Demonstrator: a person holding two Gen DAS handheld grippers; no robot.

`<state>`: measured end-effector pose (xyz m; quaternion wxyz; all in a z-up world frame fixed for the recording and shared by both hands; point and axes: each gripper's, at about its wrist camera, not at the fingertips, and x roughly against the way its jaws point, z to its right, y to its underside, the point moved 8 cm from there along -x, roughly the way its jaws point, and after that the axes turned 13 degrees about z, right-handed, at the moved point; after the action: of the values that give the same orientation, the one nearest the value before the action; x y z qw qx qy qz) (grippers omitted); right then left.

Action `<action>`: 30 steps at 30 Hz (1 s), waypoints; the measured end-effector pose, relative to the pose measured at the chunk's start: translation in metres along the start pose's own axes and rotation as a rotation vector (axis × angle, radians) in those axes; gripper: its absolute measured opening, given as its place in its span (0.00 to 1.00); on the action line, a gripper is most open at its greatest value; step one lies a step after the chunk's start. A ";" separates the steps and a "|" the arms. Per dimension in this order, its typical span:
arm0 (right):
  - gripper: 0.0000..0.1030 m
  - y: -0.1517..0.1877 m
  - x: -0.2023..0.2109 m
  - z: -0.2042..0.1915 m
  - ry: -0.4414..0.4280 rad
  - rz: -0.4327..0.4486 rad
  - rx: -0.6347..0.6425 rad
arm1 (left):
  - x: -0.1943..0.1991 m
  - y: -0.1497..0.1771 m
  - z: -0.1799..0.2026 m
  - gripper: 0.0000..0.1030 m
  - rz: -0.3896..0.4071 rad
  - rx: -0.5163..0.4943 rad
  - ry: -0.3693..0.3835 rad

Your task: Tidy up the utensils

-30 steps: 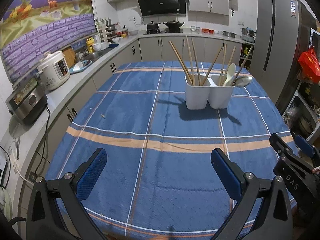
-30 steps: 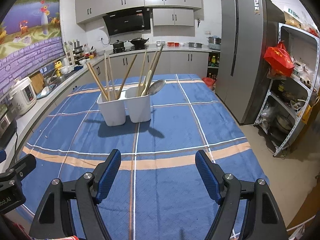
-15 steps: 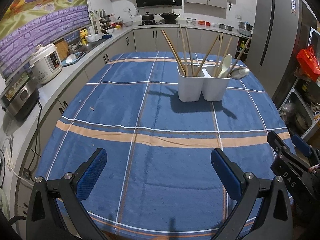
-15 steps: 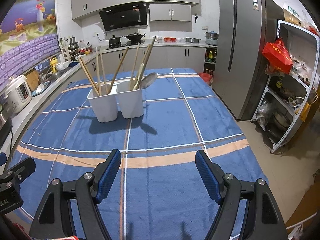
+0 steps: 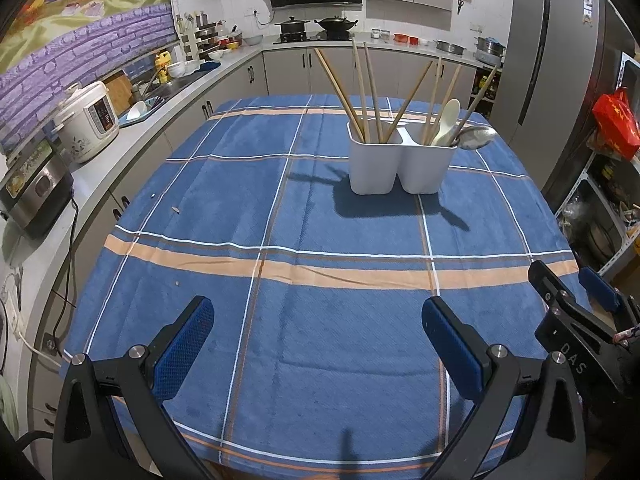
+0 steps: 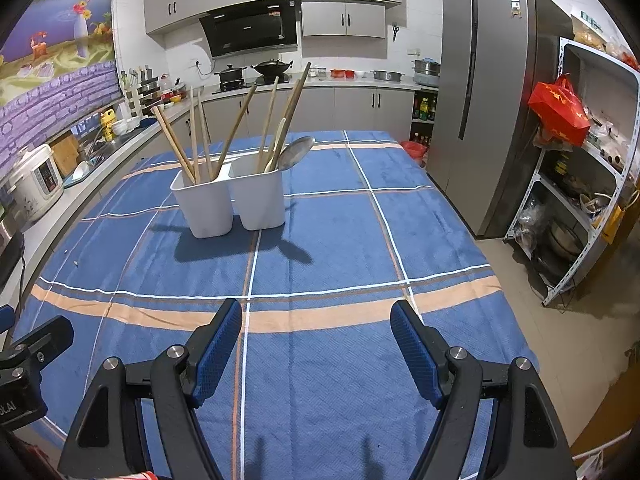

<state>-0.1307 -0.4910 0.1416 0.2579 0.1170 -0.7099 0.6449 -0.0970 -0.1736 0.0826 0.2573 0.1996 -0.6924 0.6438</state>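
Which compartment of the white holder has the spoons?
The right-hand compartment as both wrist views show it: it holds a white spoon and a metal spoon plus chopsticks; the other compartment holds chopsticks only.

Inside the white holder (image 5: 402, 164), the lower ends of the chopsticks (image 5: 362, 92) and spoons (image 6: 294, 154) vanish behind its walls. Right gripper (image 5: 576, 312) only partly in frame, cut at the left view's edge.
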 end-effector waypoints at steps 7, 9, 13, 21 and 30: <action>0.78 0.000 0.003 0.005 0.009 0.007 -0.003 | 0.001 0.000 0.008 1.00 0.002 -0.010 0.015; 0.78 0.000 0.004 0.007 0.012 0.009 -0.005 | 0.002 0.000 0.009 1.00 0.004 -0.011 0.018; 0.78 0.002 0.008 0.008 0.017 0.011 -0.008 | 0.005 0.001 0.010 1.00 0.007 -0.012 0.023; 0.78 0.002 0.013 0.008 0.017 0.021 -0.008 | 0.007 0.002 0.011 1.00 0.006 -0.010 0.024; 0.78 0.000 0.024 0.006 0.025 0.041 -0.006 | 0.016 0.004 0.010 1.00 0.019 -0.005 0.035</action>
<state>-0.1527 -0.4928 0.1535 0.2538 0.0938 -0.7107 0.6494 -0.1130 -0.1819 0.0888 0.2639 0.1812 -0.6913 0.6478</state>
